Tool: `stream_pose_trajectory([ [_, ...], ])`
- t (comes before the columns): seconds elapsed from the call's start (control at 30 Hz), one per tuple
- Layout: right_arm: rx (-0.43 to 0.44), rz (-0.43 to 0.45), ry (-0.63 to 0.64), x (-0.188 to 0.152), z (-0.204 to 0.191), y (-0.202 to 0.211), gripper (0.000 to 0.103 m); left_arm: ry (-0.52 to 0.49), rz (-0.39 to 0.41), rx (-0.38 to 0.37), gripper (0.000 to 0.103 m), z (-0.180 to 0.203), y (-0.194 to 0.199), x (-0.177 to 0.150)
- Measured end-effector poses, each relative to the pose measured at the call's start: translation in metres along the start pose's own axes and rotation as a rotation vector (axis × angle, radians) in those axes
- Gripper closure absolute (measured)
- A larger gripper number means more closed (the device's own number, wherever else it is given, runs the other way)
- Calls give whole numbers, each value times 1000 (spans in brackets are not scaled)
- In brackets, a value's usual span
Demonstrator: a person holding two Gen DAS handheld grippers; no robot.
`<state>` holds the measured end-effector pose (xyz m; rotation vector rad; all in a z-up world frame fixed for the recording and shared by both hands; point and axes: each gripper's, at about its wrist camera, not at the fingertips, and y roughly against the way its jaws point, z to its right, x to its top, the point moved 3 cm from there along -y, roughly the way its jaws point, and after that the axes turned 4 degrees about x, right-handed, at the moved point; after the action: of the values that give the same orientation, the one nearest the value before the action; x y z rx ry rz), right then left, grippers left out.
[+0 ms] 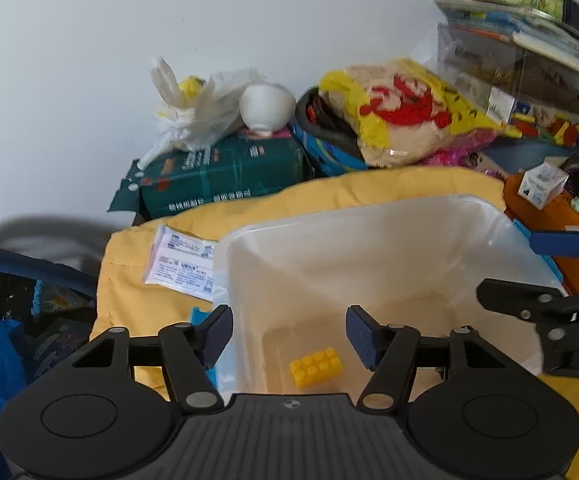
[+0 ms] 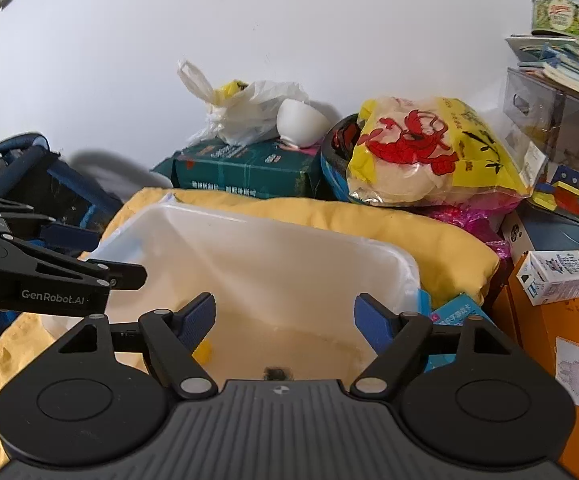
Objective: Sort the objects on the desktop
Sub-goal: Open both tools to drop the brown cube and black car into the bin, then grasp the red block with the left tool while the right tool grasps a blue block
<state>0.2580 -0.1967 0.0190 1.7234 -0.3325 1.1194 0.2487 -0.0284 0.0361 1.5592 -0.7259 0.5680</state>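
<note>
A translucent white plastic bin [image 1: 369,240] stands on a yellow cloth [image 1: 137,296]. A yellow toy brick [image 1: 315,367] lies on the bin's floor. My left gripper [image 1: 289,336] is open and empty above the bin's near left part, the brick below between its pads. My right gripper [image 2: 285,322] is open and empty over the same bin [image 2: 289,248]; the brick [image 2: 203,350] shows partly behind its left finger. A small dark object [image 2: 275,373] lies on the bin floor near the right gripper's body.
A white sachet [image 1: 181,264] lies on the cloth left of the bin. Behind are a green pack [image 1: 225,176], a white bowl [image 1: 267,106], a yellow printed bag [image 1: 405,112] and stacked boxes [image 1: 517,76]. A small carton [image 2: 557,276] sits on an orange surface [image 2: 549,344]. A blue box [image 2: 455,312] lies right of the bin.
</note>
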Motion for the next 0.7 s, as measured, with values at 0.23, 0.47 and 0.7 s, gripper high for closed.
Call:
stream_pose_trajectory([
  [0.23, 44, 77, -26, -22, -2, 43, 24, 22, 75, -26, 36, -10, 43, -39],
  [0.47, 63, 69, -40, -74, -11, 83, 24, 93, 18, -51, 35, -17, 69, -111],
  [0.7, 60, -57, -34, -146, -16, 95, 27, 85, -86, -62, 35, -9, 70, -179],
])
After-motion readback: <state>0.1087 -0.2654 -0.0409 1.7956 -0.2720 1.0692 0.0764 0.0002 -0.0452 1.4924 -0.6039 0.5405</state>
